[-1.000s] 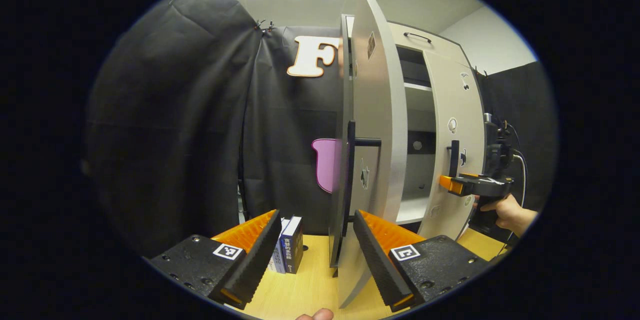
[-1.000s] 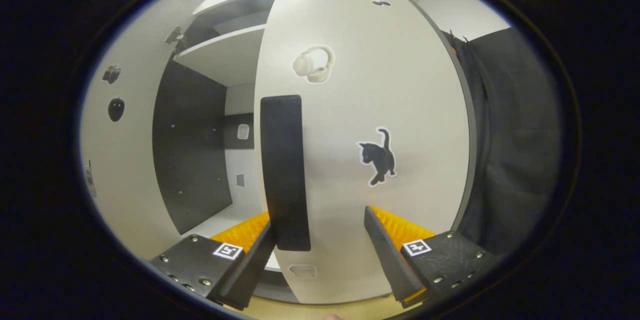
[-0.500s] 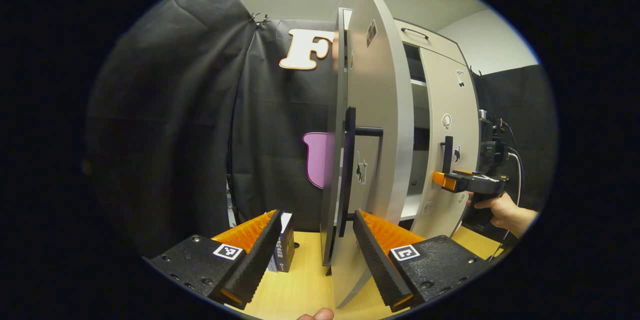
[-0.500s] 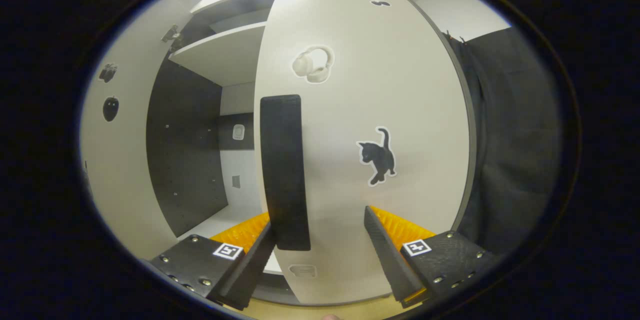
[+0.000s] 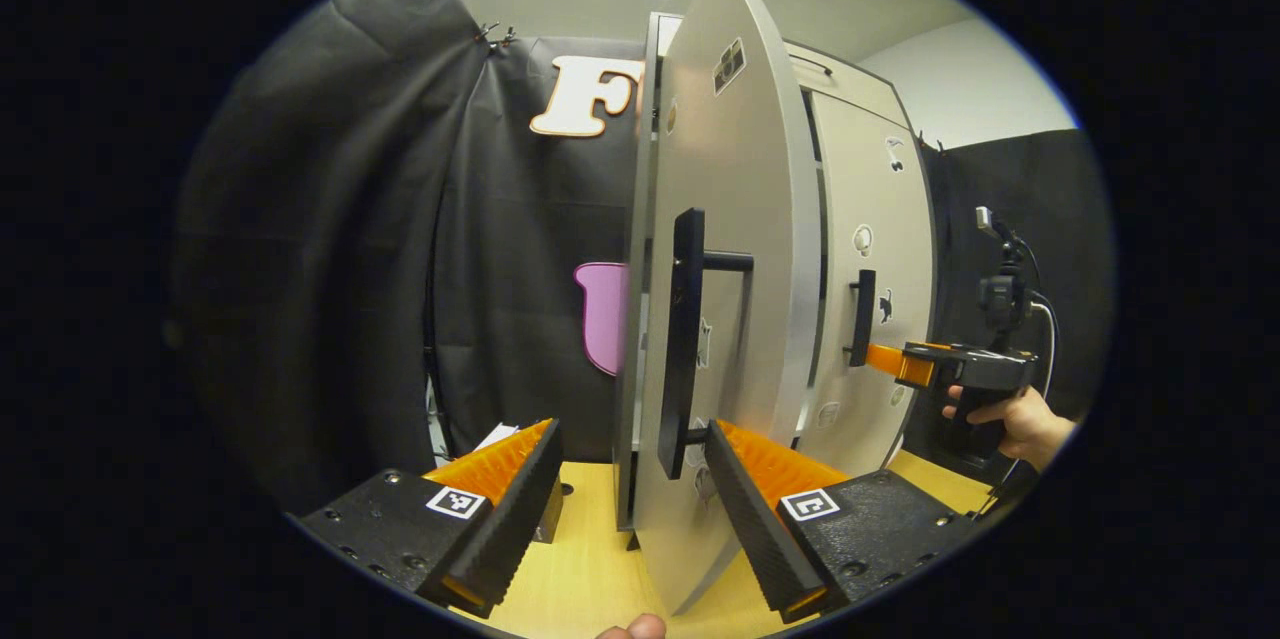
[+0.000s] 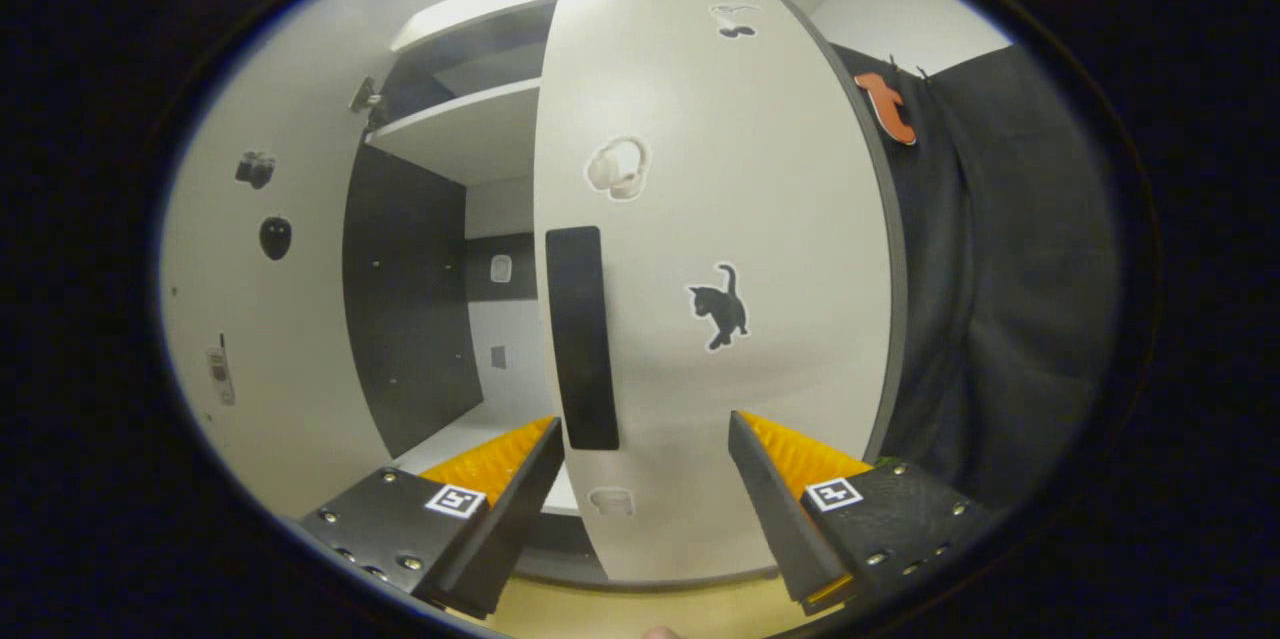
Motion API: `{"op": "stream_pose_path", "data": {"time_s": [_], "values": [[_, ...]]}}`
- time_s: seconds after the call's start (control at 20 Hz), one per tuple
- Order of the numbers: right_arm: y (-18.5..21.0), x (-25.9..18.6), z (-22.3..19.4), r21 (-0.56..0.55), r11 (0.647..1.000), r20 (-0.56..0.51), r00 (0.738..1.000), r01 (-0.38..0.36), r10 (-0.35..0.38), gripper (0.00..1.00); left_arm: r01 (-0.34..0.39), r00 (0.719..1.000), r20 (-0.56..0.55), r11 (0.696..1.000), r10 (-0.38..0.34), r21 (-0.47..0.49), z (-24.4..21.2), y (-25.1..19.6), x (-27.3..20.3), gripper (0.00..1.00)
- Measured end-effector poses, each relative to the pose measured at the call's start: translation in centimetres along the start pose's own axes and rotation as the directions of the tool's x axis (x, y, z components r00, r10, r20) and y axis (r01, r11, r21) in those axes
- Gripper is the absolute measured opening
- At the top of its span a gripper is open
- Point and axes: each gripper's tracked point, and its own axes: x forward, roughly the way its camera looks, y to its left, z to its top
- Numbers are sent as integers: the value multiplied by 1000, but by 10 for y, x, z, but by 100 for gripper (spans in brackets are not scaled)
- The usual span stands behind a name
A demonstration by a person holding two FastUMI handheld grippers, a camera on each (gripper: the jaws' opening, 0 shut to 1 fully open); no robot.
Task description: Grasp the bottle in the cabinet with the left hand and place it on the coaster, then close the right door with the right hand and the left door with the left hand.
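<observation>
Left gripper view: the left tongs (image 5: 628, 509) stand with their fingers apart, low over the wooden desk (image 5: 600, 579), and the edge of the left door (image 5: 730, 249) rises between them. That door is swung well out from the cabinet (image 5: 850, 84), and its black bar handle (image 5: 683, 339) hangs just above the gap, close to the right-hand finger, though I cannot tell whether they touch. Farther off, the right door (image 5: 880, 249) lies almost flush with the cabinet front, and the right tongs (image 5: 885, 361), held by a hand (image 5: 1010, 419), reach toward its small black handle (image 5: 860, 317). In the right gripper view, the right tongs (image 6: 640, 509) are also spread wide and hold nothing. The right door (image 6: 740, 219), with a cat sticker (image 6: 720, 304), is before them, its dark handle (image 6: 582, 337) just above the left-hand finger. Left of the door's edge, the cabinet interior (image 6: 440, 319) is open to sight, with a shelf (image 6: 470, 124) above. The bottle and coaster cannot be made out.
</observation>
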Motion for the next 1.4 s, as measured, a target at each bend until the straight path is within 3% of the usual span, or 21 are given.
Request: {"op": "stream_pose_path", "data": {"time_s": [0.25, 0.7, 1.15, 1.4], "values": [[-13, -33, -13, 9, 1000, -33, 999, -14, 14, 100, 36, 999, -2, 999, -36, -40, -1, -25, 7, 92], [-33, -69, -31, 66, 998, -89, 996, -20, 26, 97, 87, 996, 8, 996, -87, -4, -4, -73, 31, 92], [-60, -96, -31, 78, 997, -98, 995, 0, 8, 100, 143, 990, -1, 990, -143, -12, -12, -128, 92, 97], [-62, -104, -28, 67, 998, -90, 996, -11, 17, 100, 83, 996, 27, 991, -86, 102, -9, -153, 132, 98]]}}
